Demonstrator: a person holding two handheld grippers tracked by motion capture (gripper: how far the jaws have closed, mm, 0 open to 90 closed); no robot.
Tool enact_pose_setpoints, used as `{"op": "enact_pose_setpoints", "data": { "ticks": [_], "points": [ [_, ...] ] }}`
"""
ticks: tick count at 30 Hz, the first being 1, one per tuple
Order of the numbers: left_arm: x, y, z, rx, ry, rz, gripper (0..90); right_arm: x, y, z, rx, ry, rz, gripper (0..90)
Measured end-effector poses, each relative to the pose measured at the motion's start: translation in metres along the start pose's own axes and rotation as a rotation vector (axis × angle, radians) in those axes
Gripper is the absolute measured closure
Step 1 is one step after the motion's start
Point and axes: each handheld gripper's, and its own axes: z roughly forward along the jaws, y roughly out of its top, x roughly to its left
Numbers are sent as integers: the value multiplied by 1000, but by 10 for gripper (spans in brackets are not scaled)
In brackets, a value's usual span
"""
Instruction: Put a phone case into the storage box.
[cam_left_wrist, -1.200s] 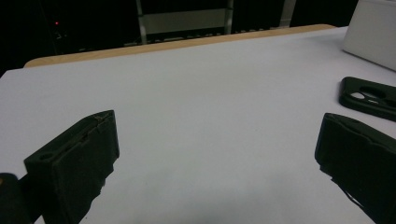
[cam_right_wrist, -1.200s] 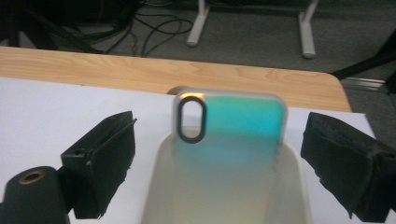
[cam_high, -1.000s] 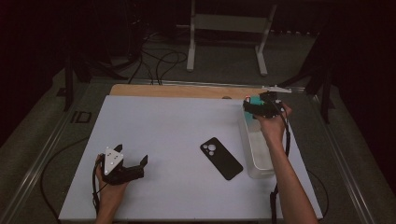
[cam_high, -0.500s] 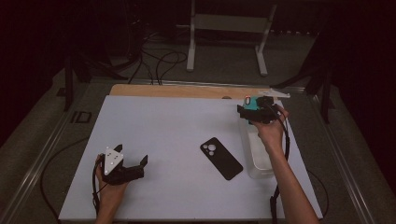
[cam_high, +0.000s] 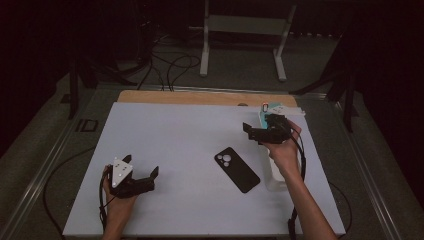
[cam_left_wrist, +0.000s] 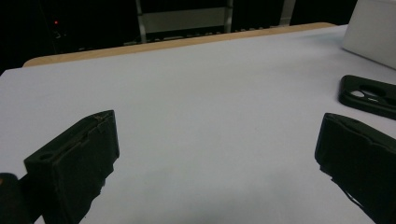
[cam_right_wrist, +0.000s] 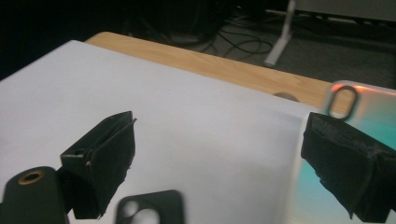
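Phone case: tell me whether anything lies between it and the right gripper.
Nothing visible does. The phone case lies flat on bare white table, and the open right gripper hovers just beyond it, beside the white box.

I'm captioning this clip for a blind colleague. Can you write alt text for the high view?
A person's two hands each hold an open black gripper over a white table: the left gripper near the front left corner, the right gripper raised at the right side. A black phone case lies face down between them, beside a white box under the right forearm.
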Motion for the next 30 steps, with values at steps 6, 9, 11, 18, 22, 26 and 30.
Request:
{"op": "enact_pose_setpoints", "data": {
  "ticks": [6,9,11,18,22,26,30],
  "points": [
    [0,0,0,0,0,0,4,23,-11,-12,-26,62,-32,98],
    [0,0,0,1,-1,1,4,28,-15,-14,-32,82,-31,98],
    [0,0,0,1,-2,2,4,33,-21,-17,-33,96,-31,98],
    [-1,0,1,6,-6,4,4,41,-37,-18,-14,129,-44,97],
    [-1,0,1,6,-6,4,4,45,-45,-18,-19,149,-41,97],
    [-1,-1,1,7,-6,1,4,51,-52,-18,-13,150,-62,98],
    [-1,0,2,6,-7,1,4,56,-59,-20,-15,132,-107,98]
  ]
}}
